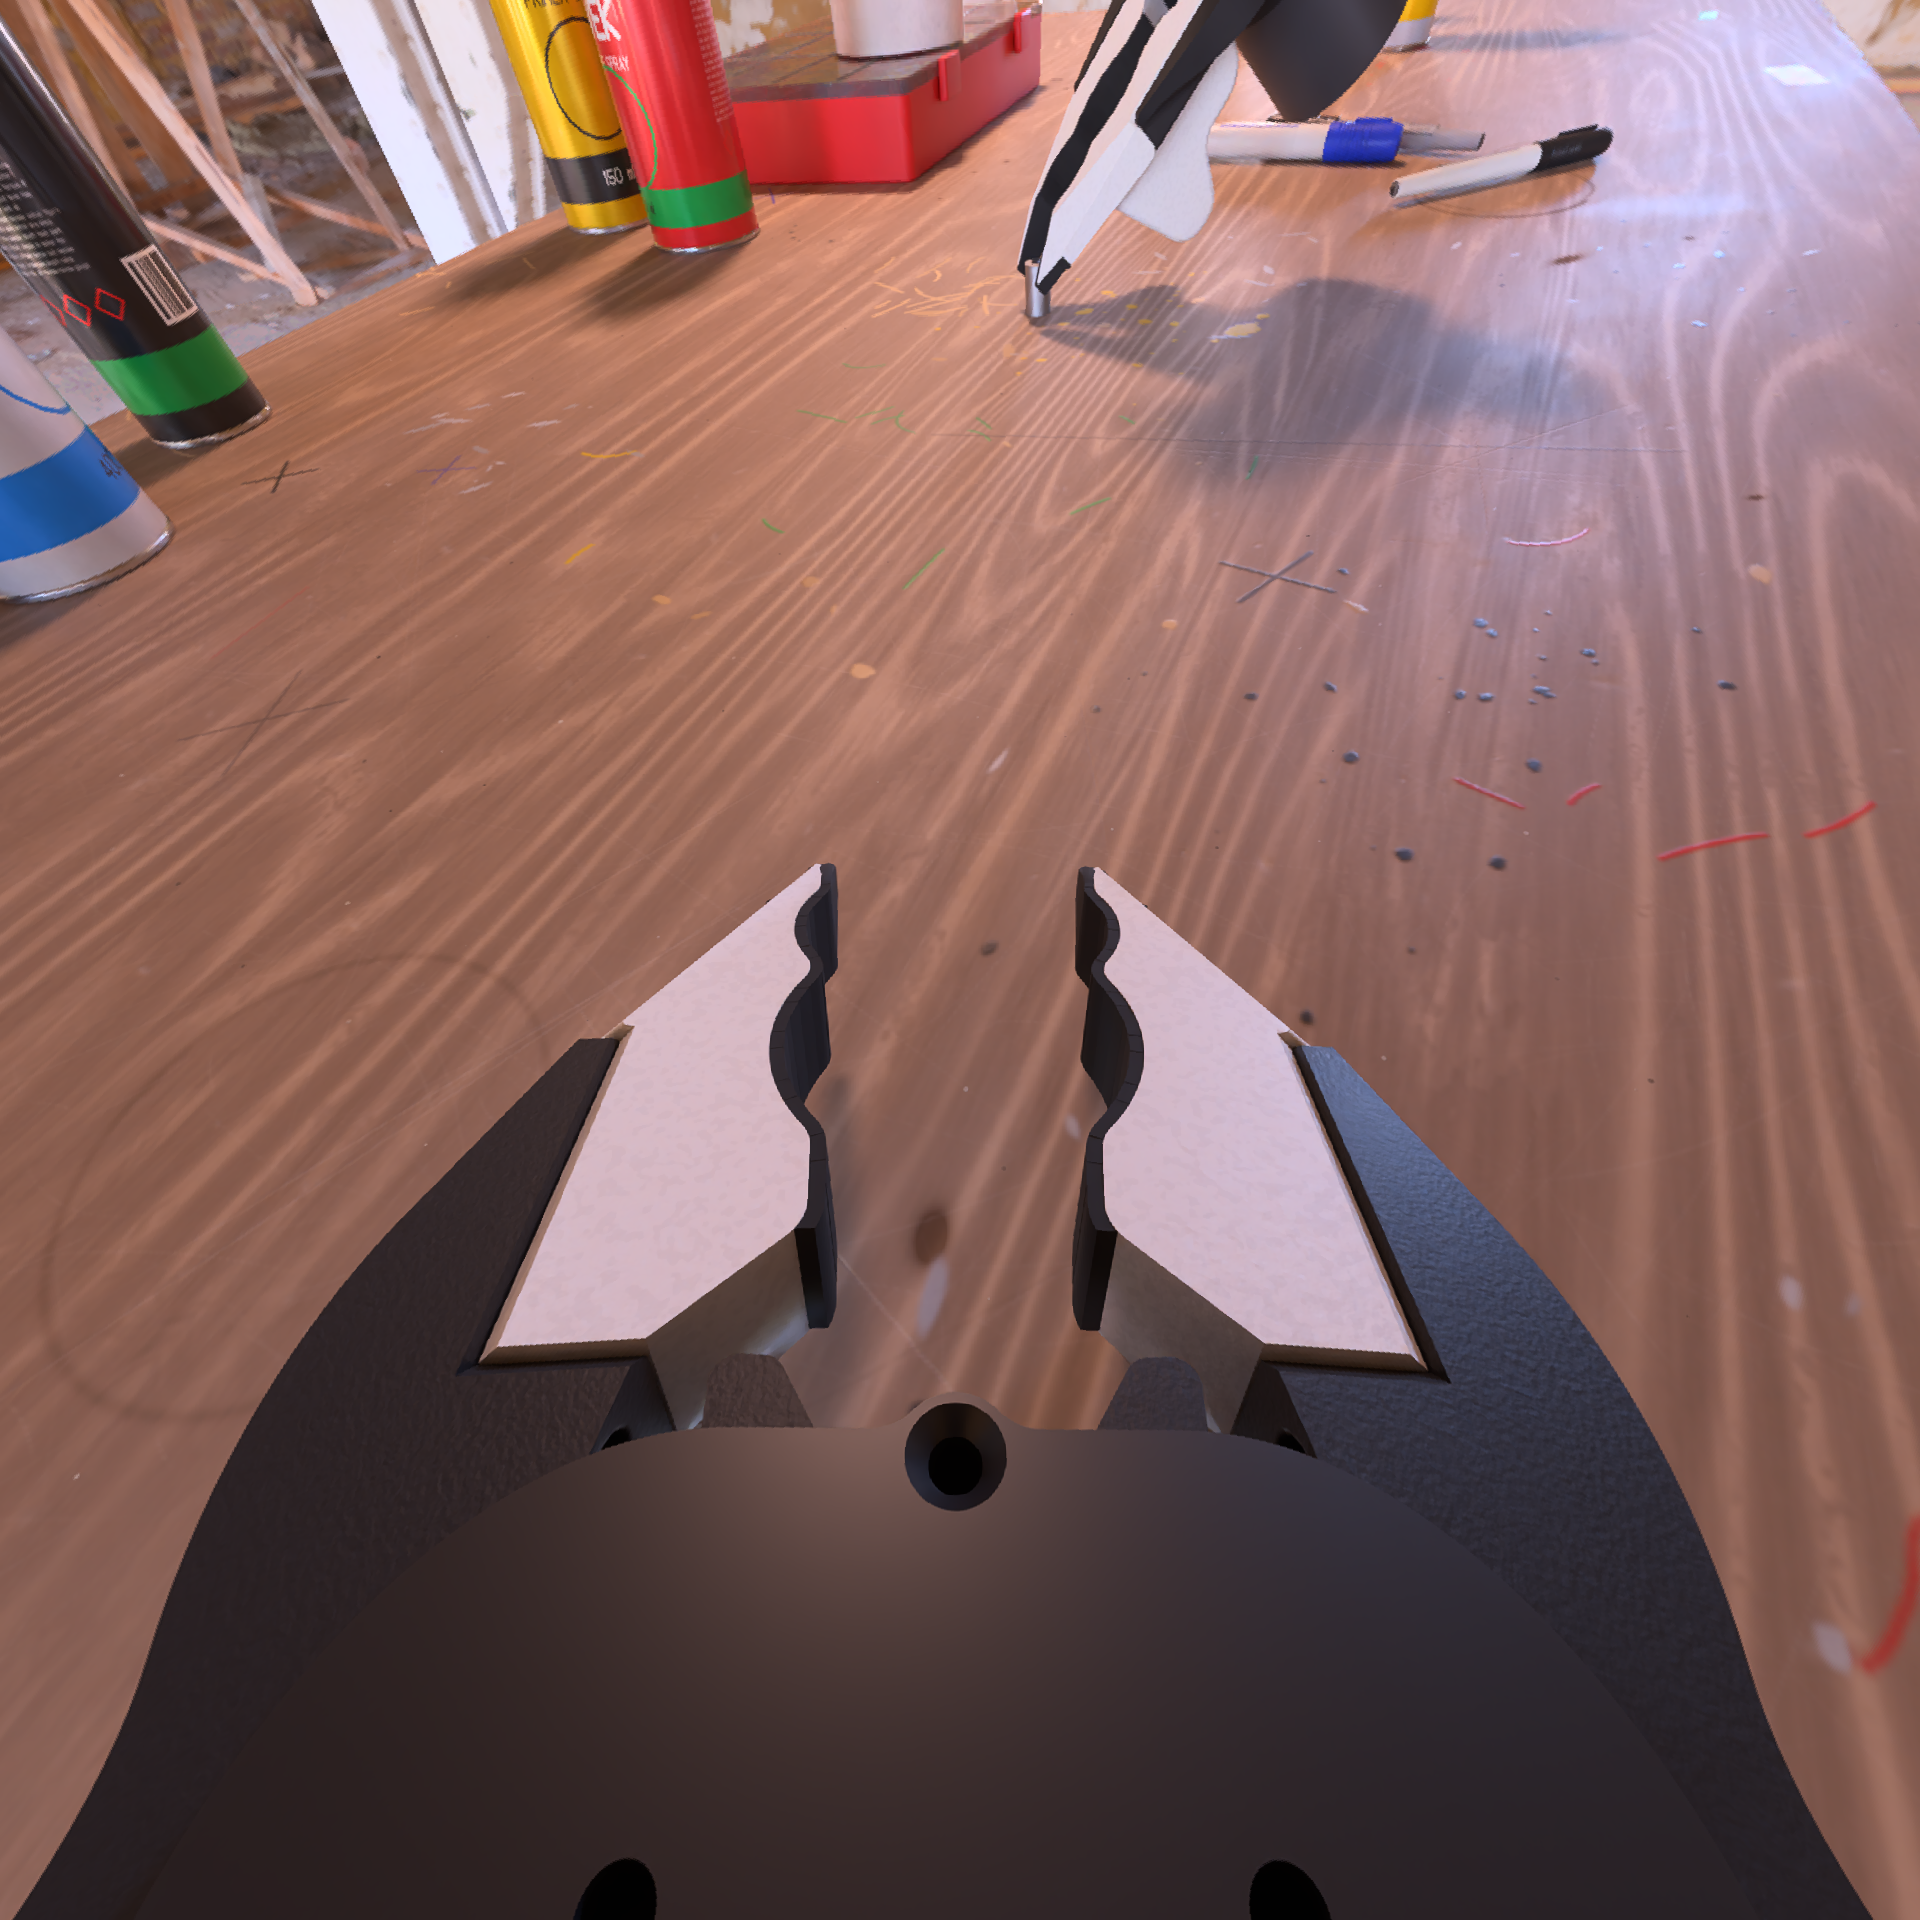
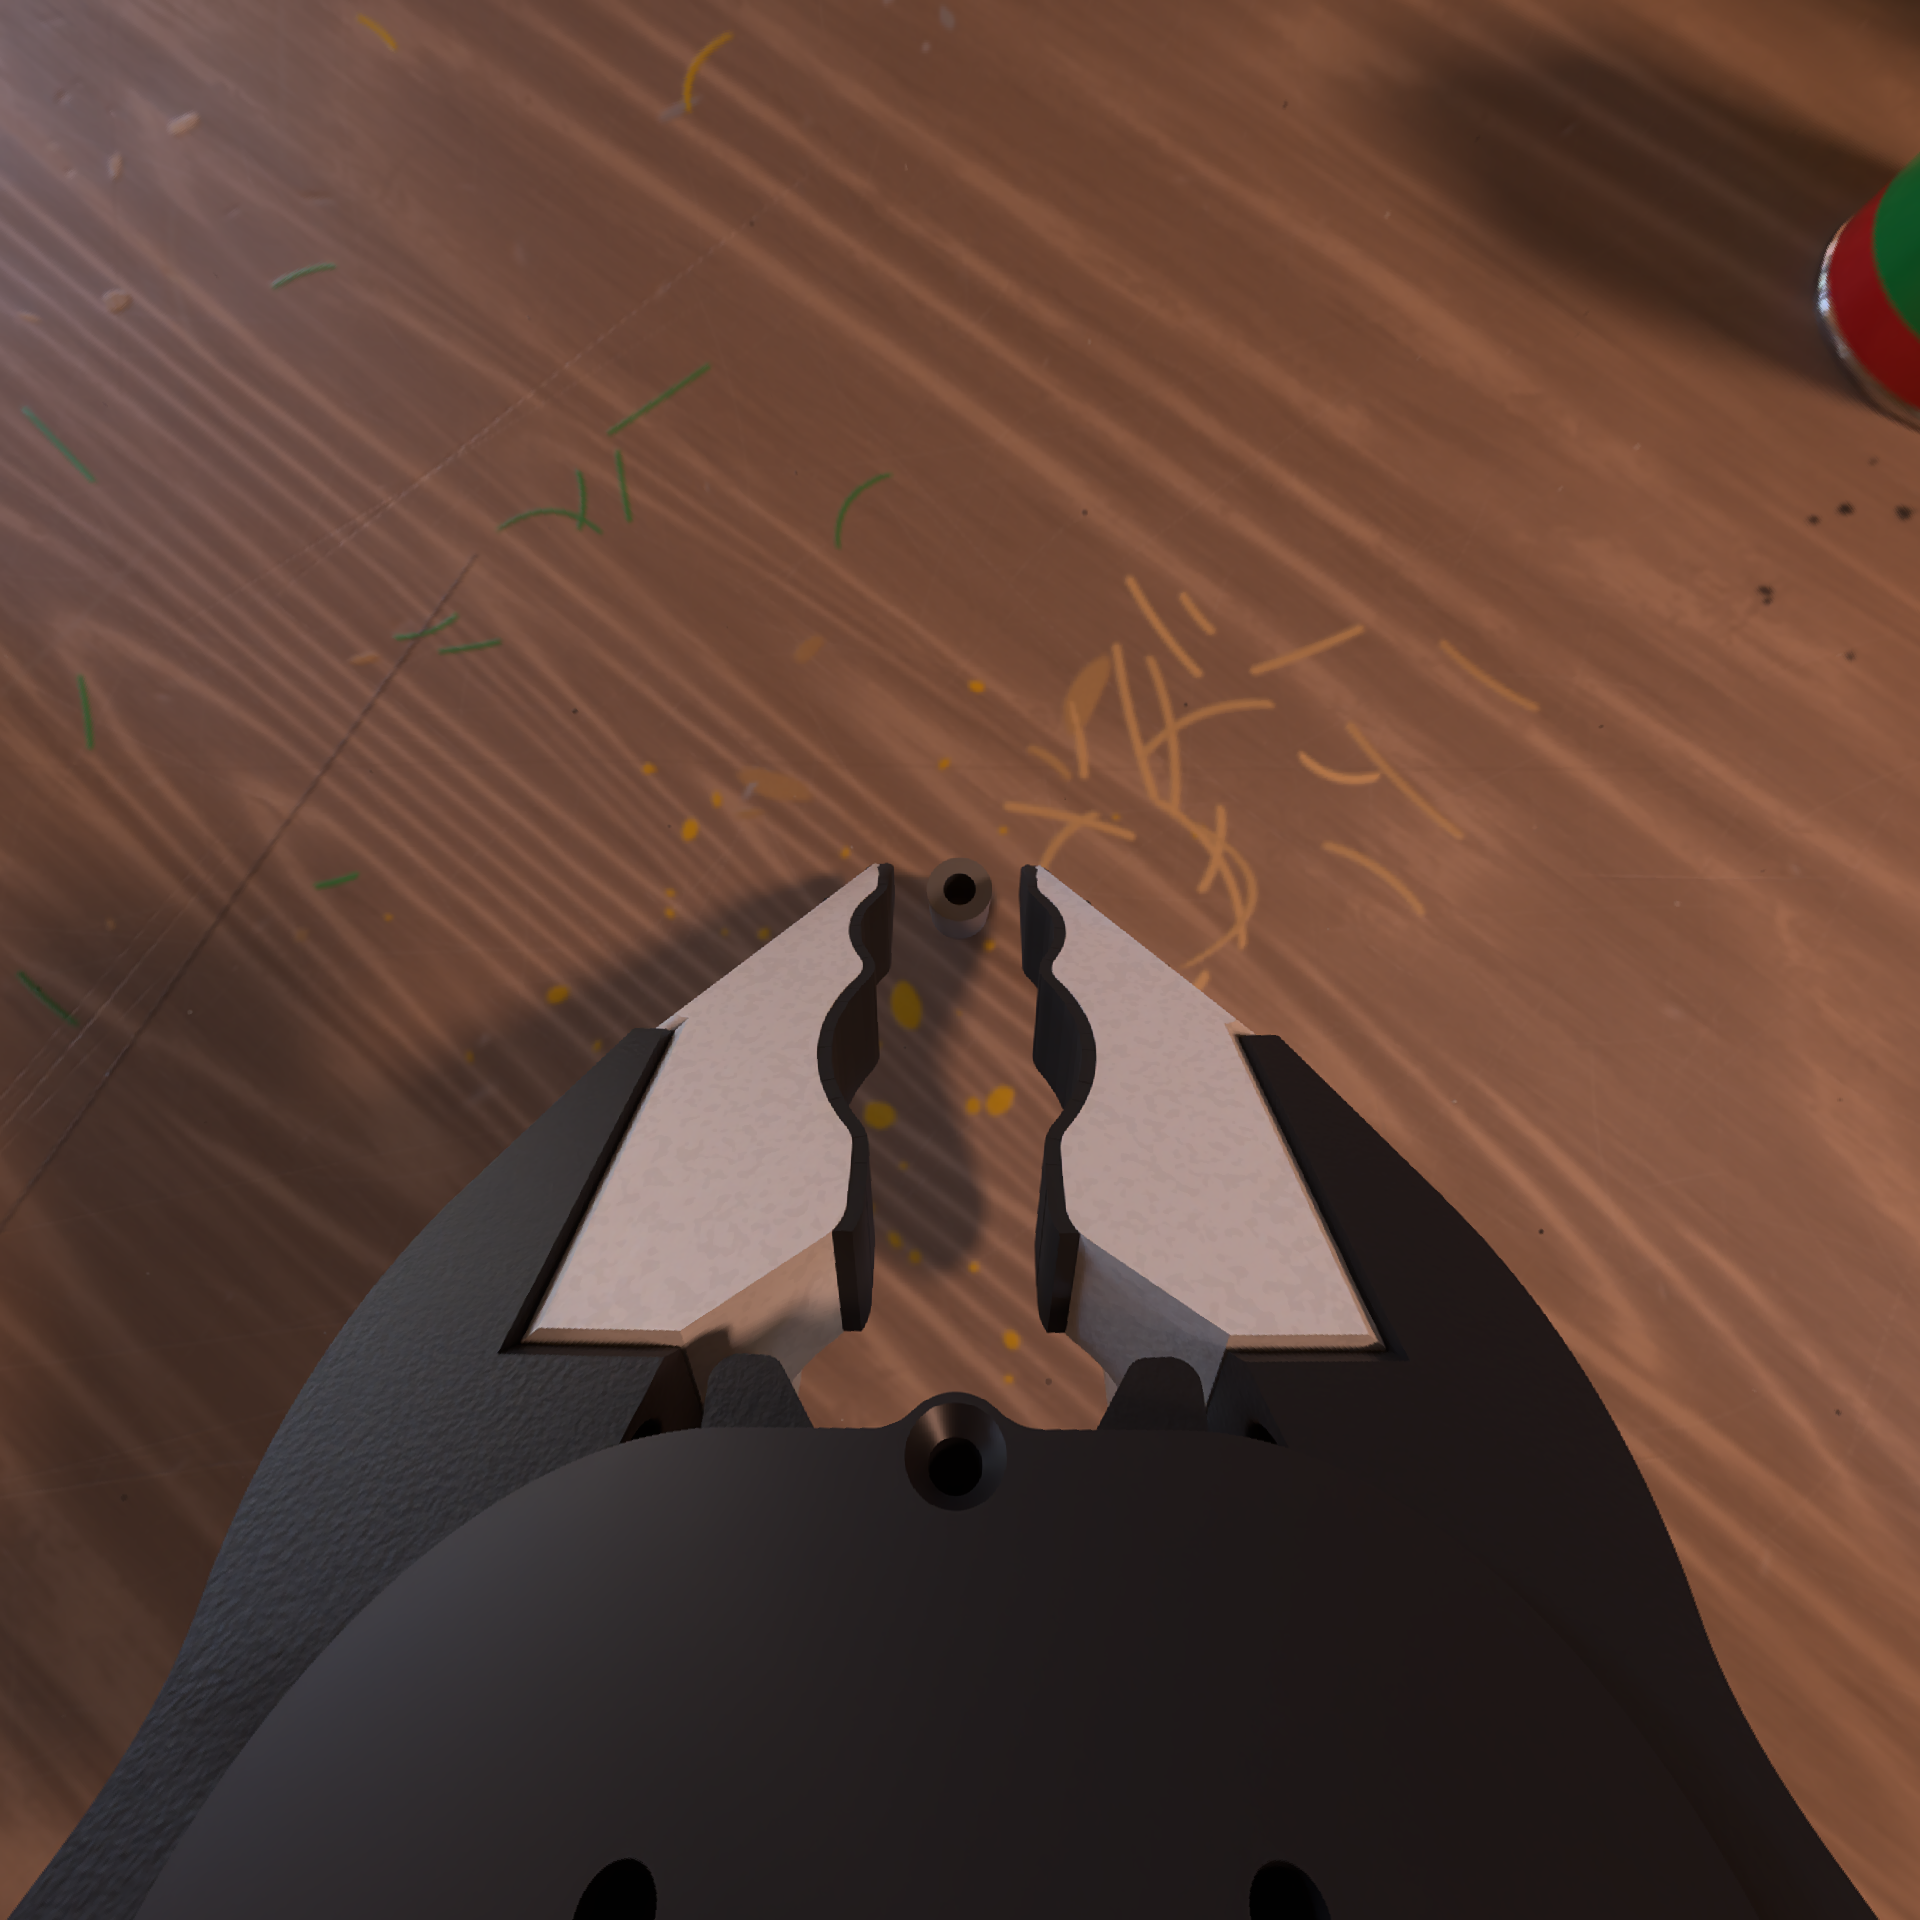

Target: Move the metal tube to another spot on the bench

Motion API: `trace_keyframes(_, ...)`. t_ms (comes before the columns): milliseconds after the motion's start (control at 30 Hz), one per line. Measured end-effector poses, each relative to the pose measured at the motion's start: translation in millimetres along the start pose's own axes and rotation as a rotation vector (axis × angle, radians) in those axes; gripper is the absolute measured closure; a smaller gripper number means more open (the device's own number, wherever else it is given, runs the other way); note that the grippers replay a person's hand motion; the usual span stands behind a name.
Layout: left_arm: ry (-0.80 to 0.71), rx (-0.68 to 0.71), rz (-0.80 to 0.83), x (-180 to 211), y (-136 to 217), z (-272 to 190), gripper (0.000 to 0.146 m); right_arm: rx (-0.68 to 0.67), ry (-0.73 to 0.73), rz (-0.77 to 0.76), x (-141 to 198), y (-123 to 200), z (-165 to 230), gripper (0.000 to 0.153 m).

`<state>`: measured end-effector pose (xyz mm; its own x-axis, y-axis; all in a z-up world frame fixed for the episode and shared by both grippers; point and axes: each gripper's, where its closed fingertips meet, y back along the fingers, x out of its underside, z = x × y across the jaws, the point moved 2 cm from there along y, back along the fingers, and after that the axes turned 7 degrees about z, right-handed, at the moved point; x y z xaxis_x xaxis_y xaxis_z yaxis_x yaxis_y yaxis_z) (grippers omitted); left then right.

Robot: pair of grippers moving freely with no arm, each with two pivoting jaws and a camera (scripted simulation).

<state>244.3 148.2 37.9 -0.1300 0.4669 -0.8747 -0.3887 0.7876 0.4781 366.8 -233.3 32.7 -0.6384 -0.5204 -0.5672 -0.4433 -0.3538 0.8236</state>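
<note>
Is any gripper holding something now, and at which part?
Nothing is held. The small upright grey metal tube stands between the open right gripper fingertips, untouched. The left gripper is open, empty.

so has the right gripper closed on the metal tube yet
No, in the right wrist view the metal tube stands upright on the bench between the right gripper fingertips, with a gap on each side.

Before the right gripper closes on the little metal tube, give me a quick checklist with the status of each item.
1. Metal tube stands upright on the bench: ok.
2. Tube sits between the right gripper fingertips: ok.
3. Right jaws open wider than the tube: ok.
4. Fingertips low enough to grip the tube's side: cannot tell.
5. Left gripper open, holding nothing, well away from the tube: ok.
6. Red spray can clear of the tube: ok.
</note>
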Motion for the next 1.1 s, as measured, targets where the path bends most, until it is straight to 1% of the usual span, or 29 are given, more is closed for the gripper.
trace_keyframes(133, -0.005, 0.001, 0.004, 0.2, 0.0, -0.6, 0.1, -0.02, -0.001, 0.013, 2.4, -4.2, -0.4, 0.141)
trace_keyframes(367, 0.003, 0.009, 0.0, 0.9, 1.2, -0.5, 0.1, -0.029, -0.002, -0.045, -7.5, 7.9, 12.7, 0.141)
trace_keyframes(500, 0.004, 0.018, -0.002, 0.8, 1.1, -1.8, 0.1, -0.056, 0.034, -0.047, -8.8, 10.6, 37.7, 0.141)
trace_keyframes(600, 0.006, 0.025, -0.003, 0.1, 0.0, -3.4, 0.101, -0.076, 0.067, -0.036, -6.5, 6.3, 57.2, 0.141)
trace_keyframes(667, 0.004, 0.028, 0.001, -0.1, -0.7, -4.3, 0.101, -0.062, 0.094, -0.014, -3.6, 1.6, 63.8, 0.141)
trace_keyframes(833, -0.009, 0.017, 0.01, 0.1, -0.3, -5.0, 0.101, -0.044, 0.107, 0.007, -3.3, -7.5, 64.5, 0.141)
trace_keyframes(1100, 0.006, 0.019, -0.001, 1.9, 3.0, -2.3, 0.1, 0.013, 0.114, 0.024, -9.6, -12.0, 59.1, 0.141)
